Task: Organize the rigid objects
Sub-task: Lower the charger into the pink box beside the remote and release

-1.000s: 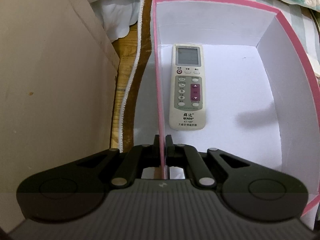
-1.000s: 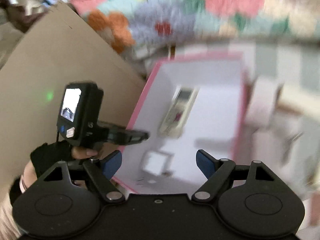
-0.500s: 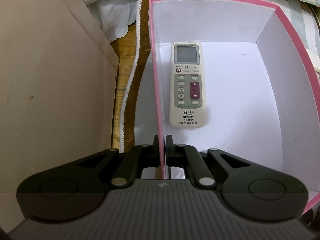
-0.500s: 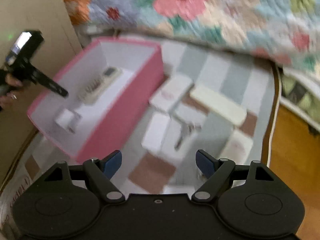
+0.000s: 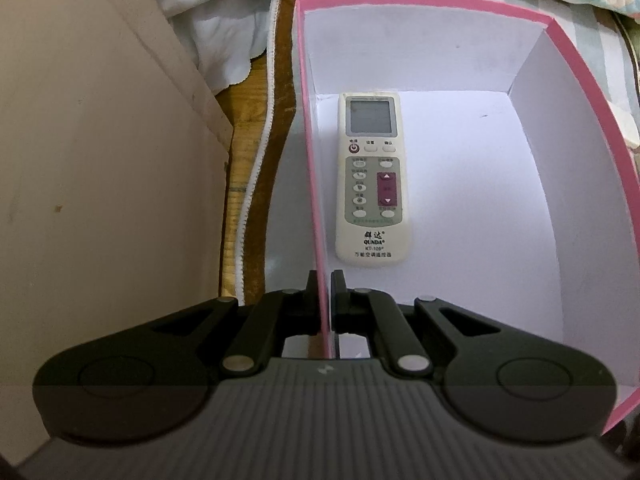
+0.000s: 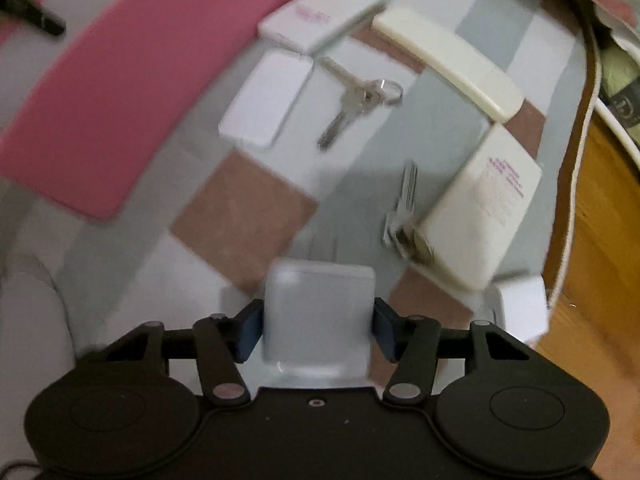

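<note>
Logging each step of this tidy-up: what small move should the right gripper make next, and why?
Probably finish closing, then lift: the right gripper has just been closing around the pale translucent square block, while the left gripper pinches the pink-rimmed white box's wall.

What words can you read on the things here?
"QUNDA": on the white remote in the pink box, under two Chinese signs.
"KT-109": just below, last sign unclear.
The remote's button labels and bottom line: too small.
Pink print on the white boxes: blurred.
</note>
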The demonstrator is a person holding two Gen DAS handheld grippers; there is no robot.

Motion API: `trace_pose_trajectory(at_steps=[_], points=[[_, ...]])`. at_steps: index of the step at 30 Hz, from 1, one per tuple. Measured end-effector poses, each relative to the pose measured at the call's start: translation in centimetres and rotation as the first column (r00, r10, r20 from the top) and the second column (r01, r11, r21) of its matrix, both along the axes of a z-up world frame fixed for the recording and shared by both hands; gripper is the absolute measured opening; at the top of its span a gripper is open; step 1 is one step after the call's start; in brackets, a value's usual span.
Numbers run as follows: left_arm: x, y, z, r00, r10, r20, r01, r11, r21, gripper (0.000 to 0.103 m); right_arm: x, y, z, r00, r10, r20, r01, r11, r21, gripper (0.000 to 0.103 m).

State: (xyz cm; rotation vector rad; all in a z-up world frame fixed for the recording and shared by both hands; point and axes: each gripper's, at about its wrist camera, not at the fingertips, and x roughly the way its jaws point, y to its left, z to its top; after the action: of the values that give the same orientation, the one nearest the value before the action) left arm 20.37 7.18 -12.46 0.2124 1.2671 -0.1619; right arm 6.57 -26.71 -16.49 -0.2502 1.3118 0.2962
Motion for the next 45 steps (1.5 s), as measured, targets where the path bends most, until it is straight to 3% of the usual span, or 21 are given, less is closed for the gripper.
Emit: trace_pose_trajectory(at_steps=[3, 7, 10, 13, 16, 20, 22, 28, 32, 38, 40, 42, 45], points=[[-0.2, -0.1, 0.0, 1.000, -0.001, 0.004, 0.001, 1.000, 0.009, 0.003, -0.3, 0.0, 0.9, 0.999, -0.030, 0.018, 0.030, 0.999, 0.016, 0.060], [0.1, -0.1, 0.0, 1.000, 0.001, -0.013, -0.001, 1.000, 0.006, 0.003, -0.4, -0.5, 4.6, 0.990, -0.112, 0.087, 0.099, 0.985, 0.143, 0.060], [0.7, 0.1, 0.0, 0.998, 0.004, -0.055, -0.004, 1.000, -0.007, 0.003, 0.0, 0.7, 8.0, 0.985, -0.107, 0.138, 0.071, 0.967, 0.244, 0.060], [0.9, -0.5, -0.1, 0.997, -0.023, -0.074, 0.025, 0.999, 0.027, 0.003, 1.2, 3.0, 11.0, 0.984, -0.092, 0.151, 0.020, 0.907, 0.422, 0.060], [1.2, -0.4, -0.1, 0.995, -0.023, -0.098, 0.025, 0.999, 0.022, 0.003, 2.9, 6.3, 12.2, 0.991, -0.055, 0.122, -0.017, 0.853, 0.522, 0.060], [1.8, 0.1, -0.1, 0.990, -0.022, -0.138, 0.022, 1.000, -0.001, 0.003, 5.2, 11.2, 10.4, 0.999, -0.033, -0.010, 0.033, 0.834, 0.550, 0.060], [1.5, -0.4, -0.1, 0.989, -0.068, -0.129, 0.072, 0.997, 0.028, 0.004, 6.0, 13.0, 8.7, 0.998, -0.039, -0.053, 0.062, 0.827, 0.559, 0.060], [1.5, -0.2, -0.1, 0.989, -0.069, -0.131, 0.072, 0.997, 0.016, 0.004, 8.6, 15.1, 3.5, 0.978, -0.144, -0.150, 0.203, 0.813, 0.546, 0.060], [1.7, -0.1, -0.2, 0.988, -0.064, -0.138, 0.066, 0.998, 0.011, 0.004, 9.5, 18.0, 2.3, 0.980, -0.132, -0.148, 0.184, 0.885, 0.429, 0.060], [1.8, -0.3, -0.4, 0.990, -0.081, -0.119, 0.083, 0.996, 0.013, 0.004, 10.3, 18.3, 0.4, 0.964, -0.185, -0.191, 0.243, 0.906, 0.345, 0.061], [1.8, -0.3, -0.4, 0.990, -0.081, -0.111, 0.083, 0.996, 0.013, 0.004, 10.4, 17.7, 0.2, 0.948, -0.223, -0.226, 0.296, 0.878, 0.376, 0.064], [1.9, -0.3, -0.5, 0.992, -0.072, -0.108, 0.074, 0.997, 0.013, 0.004, 10.4, 16.5, 0.5, 0.932, -0.246, -0.264, 0.345, 0.825, 0.447, 0.068], [1.9, -0.2, -0.4, 0.993, -0.057, -0.108, 0.058, 0.998, 0.008, 0.003, 9.7, 15.0, 2.4, 0.931, -0.252, -0.265, 0.358, 0.776, 0.519, 0.067]])
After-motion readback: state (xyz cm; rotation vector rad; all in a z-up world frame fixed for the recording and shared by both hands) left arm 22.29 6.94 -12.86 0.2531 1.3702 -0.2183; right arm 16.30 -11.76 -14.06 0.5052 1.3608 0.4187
